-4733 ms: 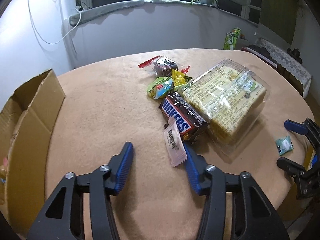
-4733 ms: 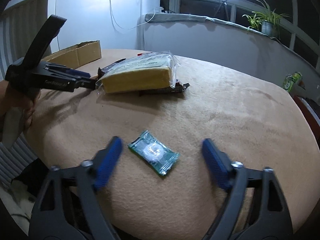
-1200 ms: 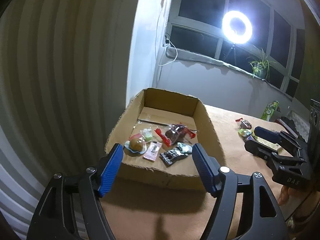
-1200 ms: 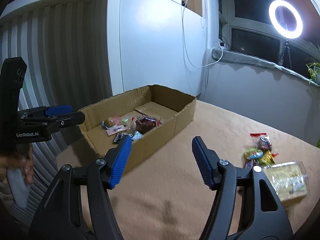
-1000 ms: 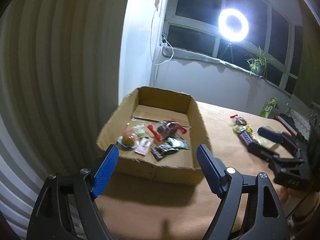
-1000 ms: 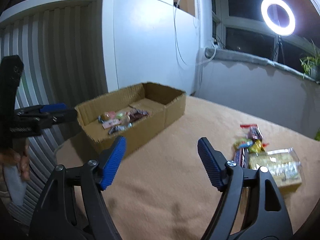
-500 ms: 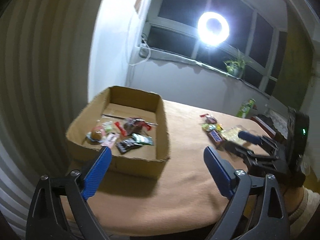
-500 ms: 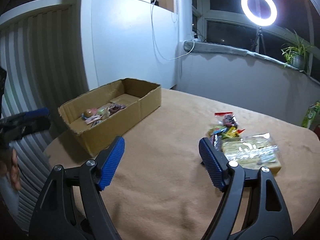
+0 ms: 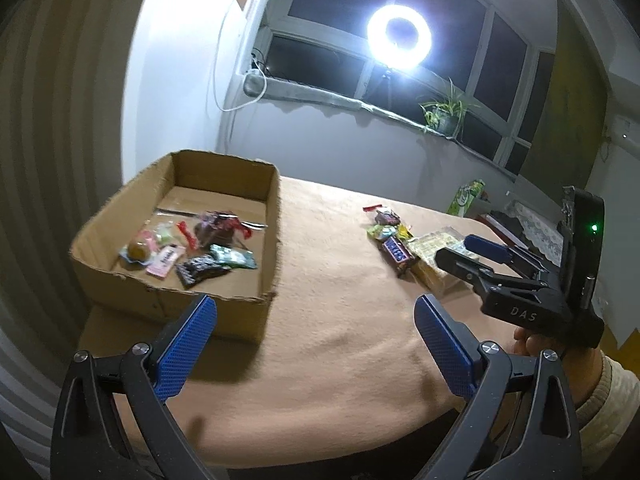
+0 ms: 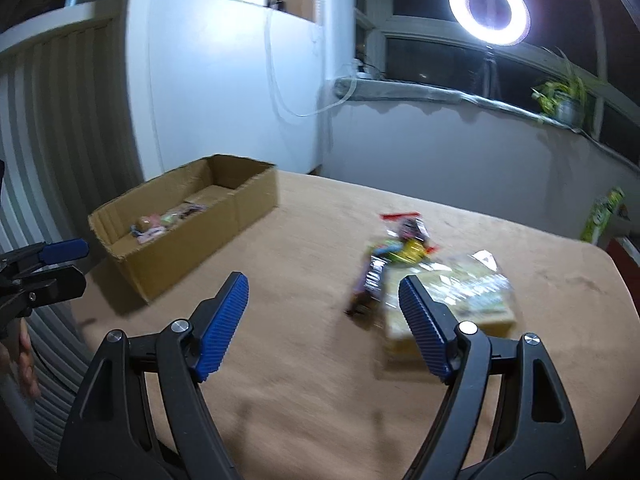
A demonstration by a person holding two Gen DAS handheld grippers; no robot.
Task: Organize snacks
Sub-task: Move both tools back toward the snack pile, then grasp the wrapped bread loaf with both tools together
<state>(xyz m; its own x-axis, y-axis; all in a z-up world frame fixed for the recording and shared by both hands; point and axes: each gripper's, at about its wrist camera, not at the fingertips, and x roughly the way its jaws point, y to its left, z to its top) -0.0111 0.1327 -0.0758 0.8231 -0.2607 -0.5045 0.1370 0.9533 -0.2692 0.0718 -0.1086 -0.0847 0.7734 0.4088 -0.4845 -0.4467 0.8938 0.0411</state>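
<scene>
We hold the left gripper (image 9: 314, 344) above the near edge of the round table under its tan felt cloth (image 9: 340, 320), its blue ribbed pads spread wide with nothing between them. Our right gripper (image 10: 324, 320) hangs over the middle of the table, likewise spread apart and empty; in the left wrist view it shows at the right edge of the table, over the biscuit pack.

The open brown cardboard box (image 9: 120, 216) sits at the left edge of the table. Inside it lie a round yellow-brown sweet in a pink wrapper (image 9: 140, 249), a pale pink sachet (image 9: 166, 260), a dark crinkled foil wrapper (image 9: 202, 270), a green foil packet (image 9: 234, 258) and a dark red-ended wrapper (image 9: 218, 229), all bunched toward the near left part of the box floor.

The snacks outside the box form a cluster toward the far right of the table, well apart from the box: a brown Snickers bar (image 9: 397, 255), a clear-wrapped block of pale yellow biscuits (image 10: 464, 296) touching it, and small red, green and yellow wrapped sweets (image 9: 384, 226) just beyond them. The right wrist view is blurred, so we cannot read finer detail there.

A lit white ring lamp (image 9: 399, 37) stands at the window, and a potted green plant (image 9: 444, 116) rests on the sill.
</scene>
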